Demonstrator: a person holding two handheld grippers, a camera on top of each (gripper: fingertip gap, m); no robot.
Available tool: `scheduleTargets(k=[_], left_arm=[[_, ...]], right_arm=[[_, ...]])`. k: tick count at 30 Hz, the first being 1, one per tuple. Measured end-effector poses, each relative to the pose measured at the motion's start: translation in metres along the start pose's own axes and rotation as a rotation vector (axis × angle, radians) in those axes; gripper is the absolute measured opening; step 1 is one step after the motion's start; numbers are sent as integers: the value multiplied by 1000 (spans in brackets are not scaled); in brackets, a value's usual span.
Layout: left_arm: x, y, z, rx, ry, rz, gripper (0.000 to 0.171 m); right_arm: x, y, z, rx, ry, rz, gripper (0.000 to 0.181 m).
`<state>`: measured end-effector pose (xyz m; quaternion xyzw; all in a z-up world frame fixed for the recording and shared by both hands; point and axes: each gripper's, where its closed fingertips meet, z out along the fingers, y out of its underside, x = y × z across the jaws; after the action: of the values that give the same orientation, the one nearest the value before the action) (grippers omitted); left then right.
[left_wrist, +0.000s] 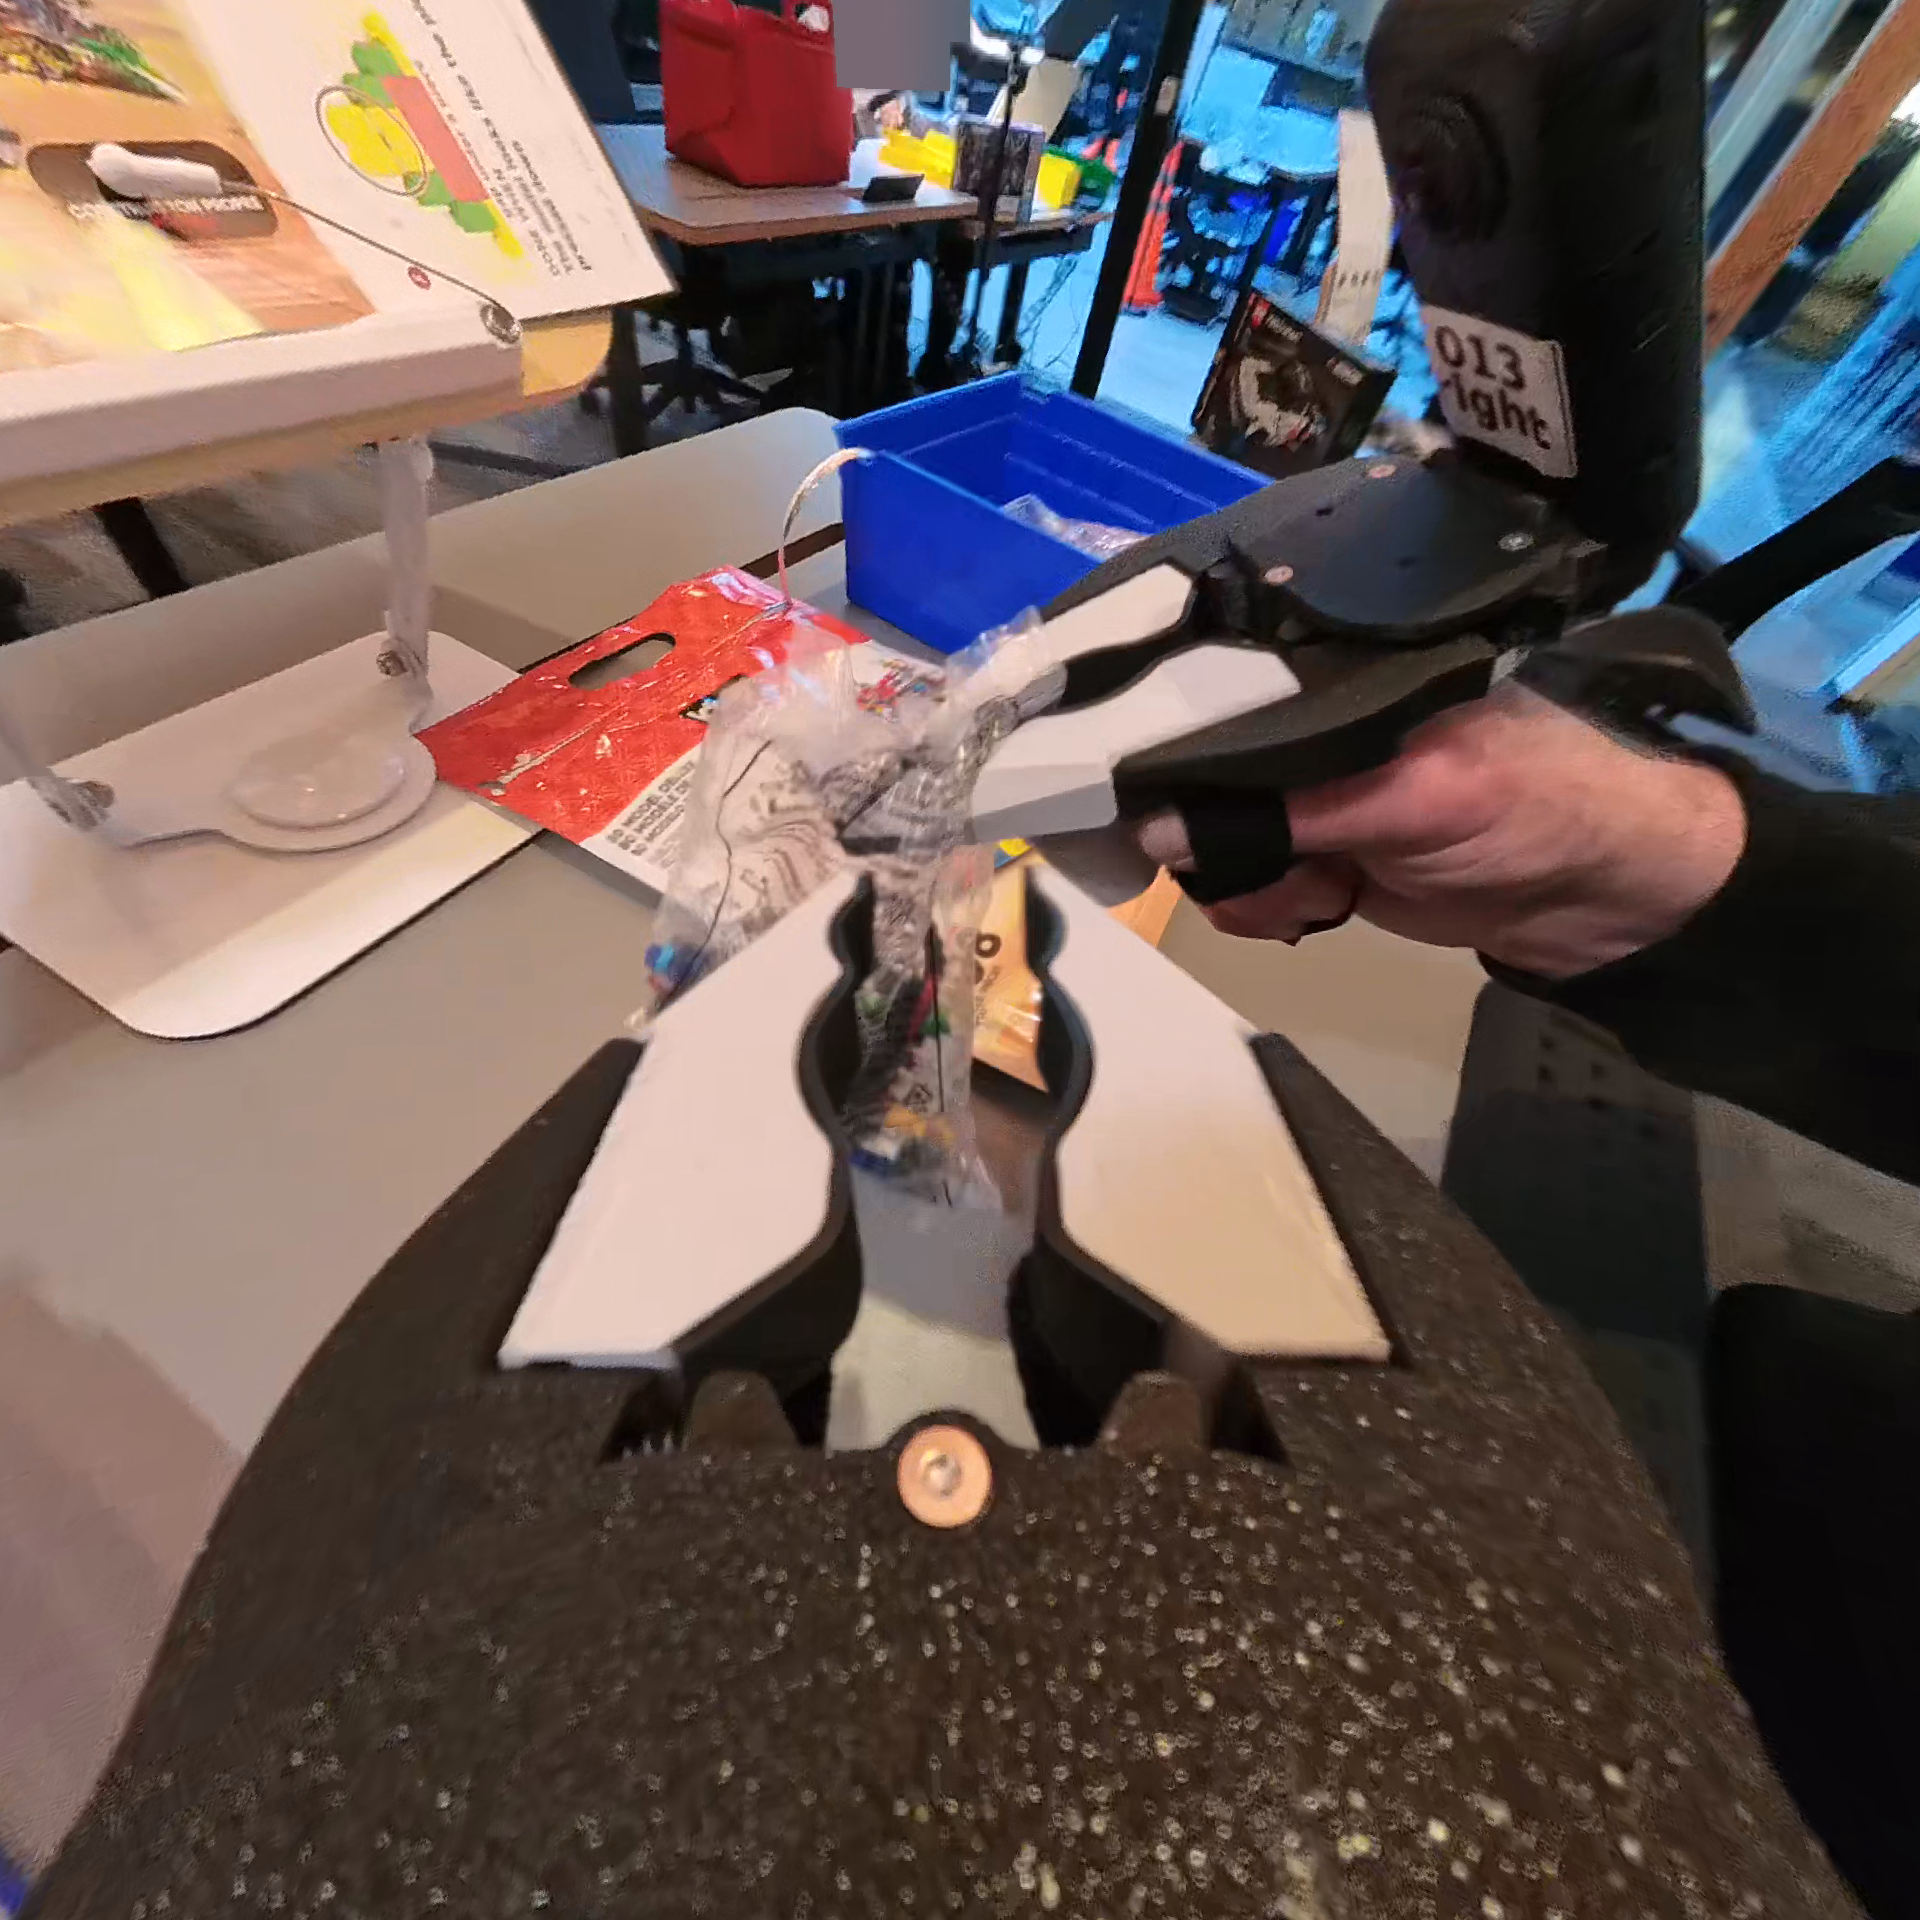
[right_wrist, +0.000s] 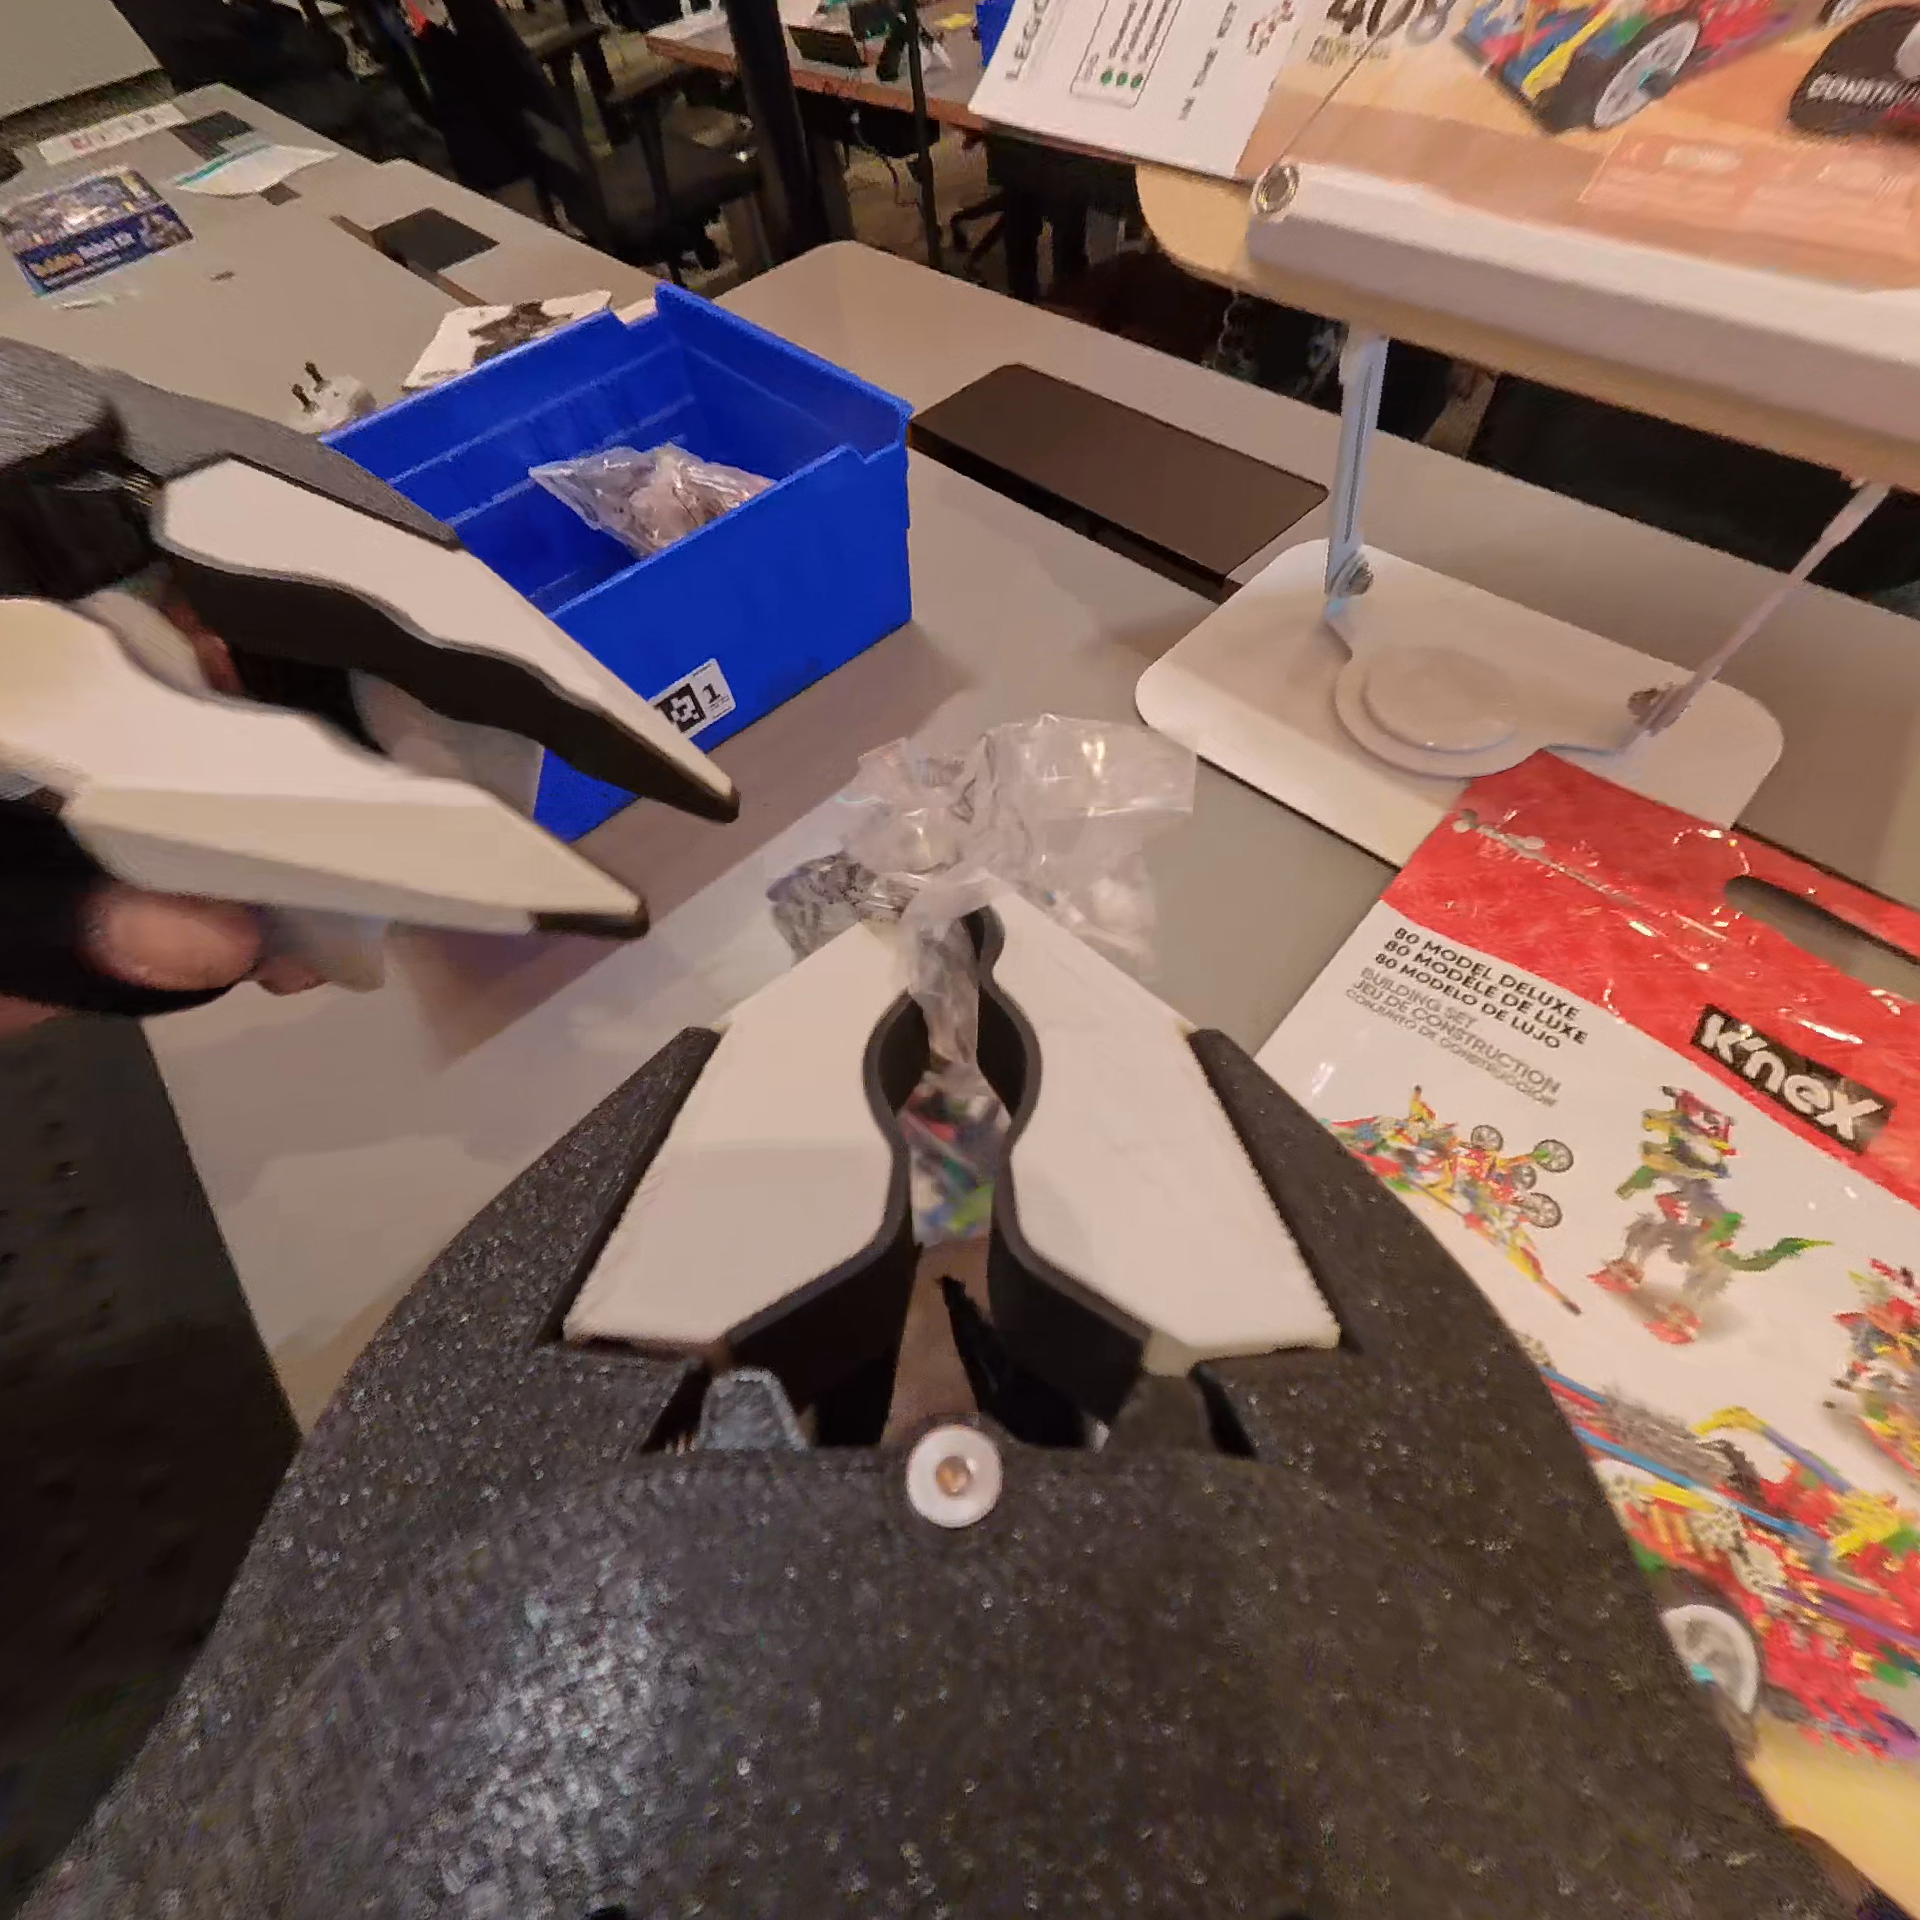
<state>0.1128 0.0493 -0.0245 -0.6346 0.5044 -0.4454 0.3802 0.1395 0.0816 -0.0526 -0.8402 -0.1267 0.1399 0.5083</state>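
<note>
While right gripper (right_wrist: 961, 925) clenches clear bag (right_wrist: 1039, 790) | left gripper (left_wrist: 945, 885) released beside it | blue bin (right_wrist: 790, 592) behind

Blue bin (right_wrist: 727, 582); red-white printed bag (right_wrist: 1621, 1039); clear bag (right_wrist: 997, 821).

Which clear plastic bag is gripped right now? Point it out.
The crumpled bag of small colourful pieces, pinched in the shut jaws of the right gripper. The other bag lies loose inside the blue bin, with nothing gripping it.
</note>
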Motion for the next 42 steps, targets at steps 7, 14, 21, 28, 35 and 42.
scheduleTargets(k=[7,14,21,28,35,42], left_arm=[[-10,23,22,-104,-180,106,31],[-18,20,19,-63,-243,164,0],[-45,15,14,-90,-366,226,0],[-57,4,3,-100,-427,226,0],[-74,0,16,-82,-414,157,0],[-88,-1,29,-26,-368,27,0]], right_arm=[[-14,0,7,5,-14,19,0],[-21,-2,0,11,-14,-25,0],[-25,-6,5,8,32,-78,0],[-30,-14,6,14,43,-154,0],[-40,-15,13,-10,118,-230,0],[-33,-16,7,7,192,-204,0]])
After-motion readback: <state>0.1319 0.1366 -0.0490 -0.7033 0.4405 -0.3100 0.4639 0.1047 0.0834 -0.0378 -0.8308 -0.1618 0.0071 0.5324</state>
